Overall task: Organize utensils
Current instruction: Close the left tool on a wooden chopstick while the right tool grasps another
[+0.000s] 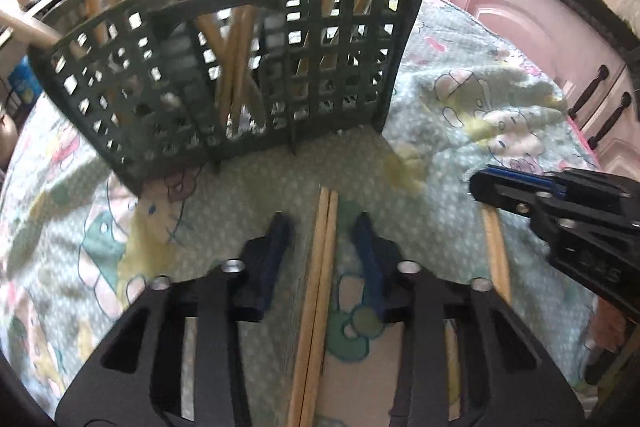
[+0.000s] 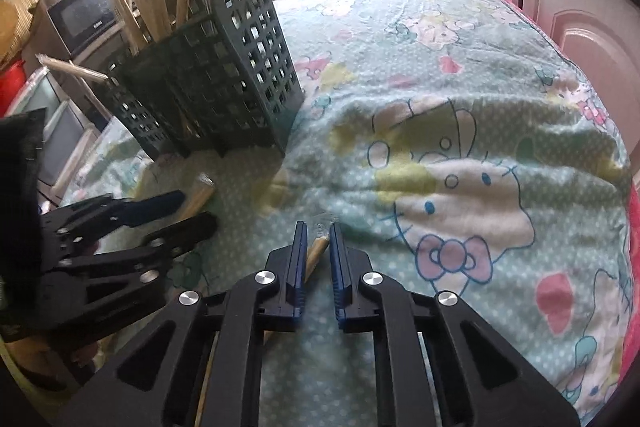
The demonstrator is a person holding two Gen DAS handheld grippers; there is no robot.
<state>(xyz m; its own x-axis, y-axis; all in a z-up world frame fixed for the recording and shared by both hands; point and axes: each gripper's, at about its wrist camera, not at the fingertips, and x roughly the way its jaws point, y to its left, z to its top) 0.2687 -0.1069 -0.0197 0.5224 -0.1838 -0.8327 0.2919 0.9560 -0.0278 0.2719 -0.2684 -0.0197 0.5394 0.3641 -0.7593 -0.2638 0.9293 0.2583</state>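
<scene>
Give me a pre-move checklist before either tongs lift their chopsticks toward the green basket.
1. Pair of chopsticks lies between the left tongs: ok.
2. Left pads pressing on that pair: not ok, gaps show on both sides.
3. Single chopstick lies between the right tongs: ok.
4. Right pads clamped on it: cannot tell; it touches one pad, with a gap at the other.
5. Green basket upright on the printed cloth: ok.
6. Room left in the basket: cannot tell, several sticks already stand inside.
</scene>
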